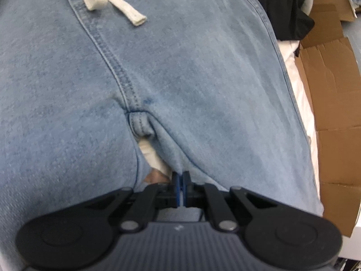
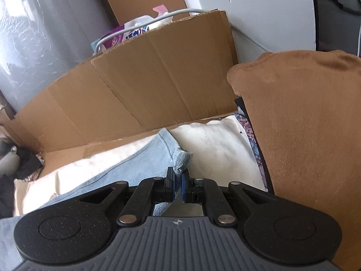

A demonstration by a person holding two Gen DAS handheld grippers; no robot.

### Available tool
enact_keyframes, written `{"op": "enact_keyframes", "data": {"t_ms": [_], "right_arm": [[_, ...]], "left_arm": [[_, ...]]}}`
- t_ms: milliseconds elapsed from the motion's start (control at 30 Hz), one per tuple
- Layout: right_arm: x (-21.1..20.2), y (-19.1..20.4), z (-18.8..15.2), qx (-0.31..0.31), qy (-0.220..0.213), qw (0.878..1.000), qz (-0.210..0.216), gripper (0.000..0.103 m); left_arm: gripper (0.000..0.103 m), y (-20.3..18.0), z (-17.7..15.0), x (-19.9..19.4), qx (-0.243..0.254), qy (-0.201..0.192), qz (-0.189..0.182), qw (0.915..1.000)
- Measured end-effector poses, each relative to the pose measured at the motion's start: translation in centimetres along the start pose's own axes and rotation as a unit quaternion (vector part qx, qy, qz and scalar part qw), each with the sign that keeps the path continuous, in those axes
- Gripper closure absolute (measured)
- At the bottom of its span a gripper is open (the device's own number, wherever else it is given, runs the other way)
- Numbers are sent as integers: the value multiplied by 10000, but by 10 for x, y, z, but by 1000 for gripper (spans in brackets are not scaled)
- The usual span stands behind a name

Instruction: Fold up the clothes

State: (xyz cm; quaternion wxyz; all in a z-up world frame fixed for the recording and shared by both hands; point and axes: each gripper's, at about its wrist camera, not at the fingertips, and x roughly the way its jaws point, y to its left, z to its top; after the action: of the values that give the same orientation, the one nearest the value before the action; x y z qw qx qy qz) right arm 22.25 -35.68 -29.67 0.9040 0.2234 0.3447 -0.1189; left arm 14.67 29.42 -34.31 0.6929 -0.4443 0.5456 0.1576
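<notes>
Mid-fold: left gripper (image 1: 180,178) and right gripper (image 2: 177,176) both pinching light-blue denim trousers (image 1: 180,79); next, carry hem toward 12 o'clock waistband.

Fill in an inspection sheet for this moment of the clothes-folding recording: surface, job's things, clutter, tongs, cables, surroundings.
Surface: white sheet under the clothes; what lies beneath it is not visible.
Job's things: light blue denim trousers spread flat, white drawstring lying on them; tan garment at the right.
Clutter: dark clothing heaped past the trousers; plastic bags behind the cardboard.
Tongs: left tongs shut on the trousers' inner-leg fabric; right tongs shut on a denim edge.
Cables: grey cable looping over the cardboard's top edge.
Surroundings: flattened cardboard standing along the sheet's edge; white wall behind.
</notes>
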Motion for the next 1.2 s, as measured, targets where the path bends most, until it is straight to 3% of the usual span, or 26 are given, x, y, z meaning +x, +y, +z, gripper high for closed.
{"op": "enact_keyframes", "data": {"t_ms": [200,300,400,600,800,1000,1200], "right_arm": [[41,-29,-32,619,811,9930,-593,96],[35,-26,-27,583,708,9936,-655,93],[25,-24,-22,530,565,9943,-727,87],[1,-11,-22,171,204,9955,-914,86],[0,5,-27,-135,168,9981,-570,85],[15,23,-40,-411,500,9976,-226,79],[46,25,-50,-795,986,9917,-218,74]], "left_arm": [[97,-5,3,10,164,229,181,9994],[93,-13,2,3,343,310,239,9986],[74,-22,-1,-11,525,263,144,9982],[73,-31,0,-39,668,47,57,9977],[71,-33,29,-52,663,-404,304,9965],[69,-18,54,-57,725,-706,595,9931],[74,-14,74,-13,999,-452,894,9899]]}}
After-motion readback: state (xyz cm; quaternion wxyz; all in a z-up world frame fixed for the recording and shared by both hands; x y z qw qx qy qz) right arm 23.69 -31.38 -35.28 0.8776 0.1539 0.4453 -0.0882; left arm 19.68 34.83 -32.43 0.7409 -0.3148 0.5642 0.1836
